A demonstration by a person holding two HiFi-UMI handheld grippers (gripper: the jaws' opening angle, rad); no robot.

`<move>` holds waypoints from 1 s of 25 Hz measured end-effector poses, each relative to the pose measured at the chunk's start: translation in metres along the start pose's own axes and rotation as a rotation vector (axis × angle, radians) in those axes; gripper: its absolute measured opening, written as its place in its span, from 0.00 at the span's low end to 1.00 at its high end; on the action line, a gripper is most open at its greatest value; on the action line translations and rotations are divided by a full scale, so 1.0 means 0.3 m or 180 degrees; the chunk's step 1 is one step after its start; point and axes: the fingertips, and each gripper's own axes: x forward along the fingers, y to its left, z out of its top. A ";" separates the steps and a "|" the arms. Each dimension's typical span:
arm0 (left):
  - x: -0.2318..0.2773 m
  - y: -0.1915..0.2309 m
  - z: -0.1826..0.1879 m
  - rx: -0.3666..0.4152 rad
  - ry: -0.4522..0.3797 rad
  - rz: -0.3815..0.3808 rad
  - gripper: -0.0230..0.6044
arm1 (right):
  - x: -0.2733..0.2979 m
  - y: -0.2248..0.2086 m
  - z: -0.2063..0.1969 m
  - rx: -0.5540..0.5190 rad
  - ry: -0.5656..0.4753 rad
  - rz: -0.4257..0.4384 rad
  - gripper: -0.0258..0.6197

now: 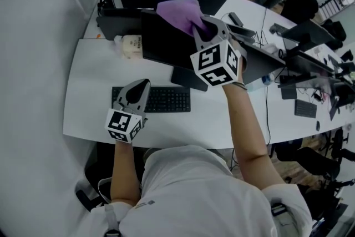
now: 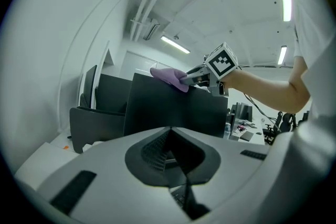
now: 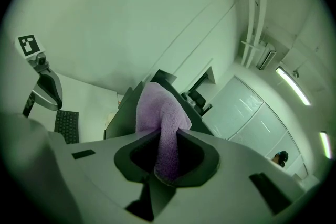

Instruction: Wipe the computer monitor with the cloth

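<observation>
Cloth (image 1: 178, 10) at the upper edge of the monitor (image 1: 166, 44), pinched between the jaws of the right gripper (image 1: 205, 28); its purple fold drapes over the top of the dark panel. Left gripper (image 1: 140, 86) hovers above the keyboard (image 1: 166, 100) on the worktop (image 1: 91, 86), jaws pressed together on nothing. Step in hand, apparently: wiping along the top edge. Next move probably calls for a steady drag across or down the screen under light pressure.

The head camera looks steeply down on the monitor (image 1: 163, 44) from above its front. The left gripper view sits low before it, facing upward. The right gripper view hugs what seems its top edge. All three share the monitor.
</observation>
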 end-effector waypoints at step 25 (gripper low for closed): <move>0.158 -0.312 -0.011 0.0161 0.0117 -0.0314 0.04 | -0.244 -0.170 -0.358 0.0323 0.0220 -0.0245 0.15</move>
